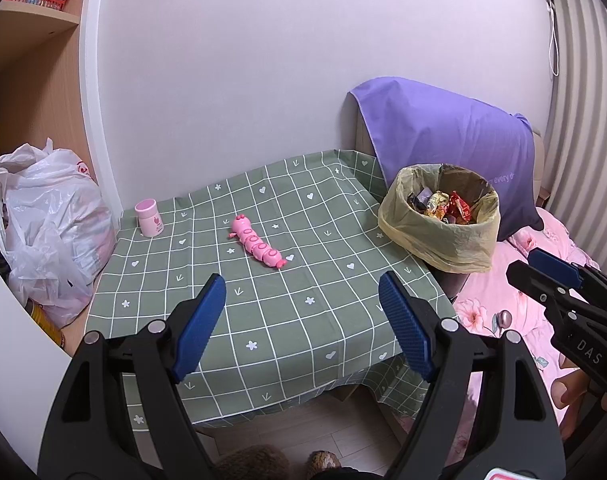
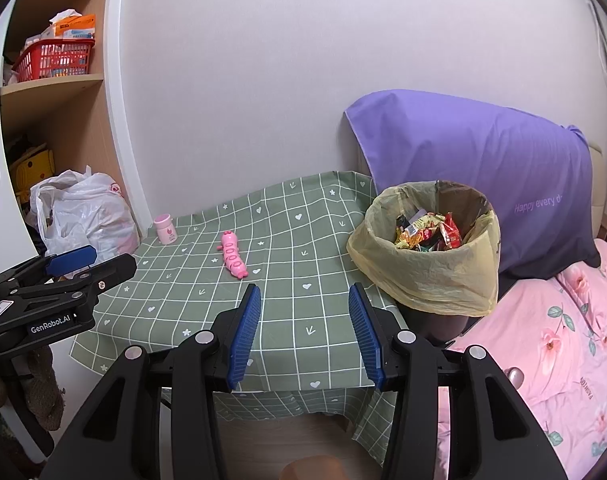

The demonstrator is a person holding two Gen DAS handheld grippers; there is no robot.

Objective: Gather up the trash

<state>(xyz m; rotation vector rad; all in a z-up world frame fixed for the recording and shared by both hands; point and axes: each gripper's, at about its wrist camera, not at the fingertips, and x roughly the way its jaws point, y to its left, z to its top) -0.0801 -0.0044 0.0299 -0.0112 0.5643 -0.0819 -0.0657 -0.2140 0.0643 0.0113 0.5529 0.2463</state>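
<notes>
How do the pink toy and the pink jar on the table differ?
The toy lies flat, long and segmented, near the middle of the table; the jar stands upright, short and round, at the far left corner. The toy is a stronger pink, the jar paler. Both are pink and untouched.

Table (image 1: 287,320): toy (image 1: 256,243), cup (image 1: 149,217), perhaps bin (image 1: 439,236).

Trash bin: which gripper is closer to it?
Right. The right gripper hovers open just short of the trash bin, which sits slightly to its right. The left gripper is open, further left, facing the table's middle.
</notes>
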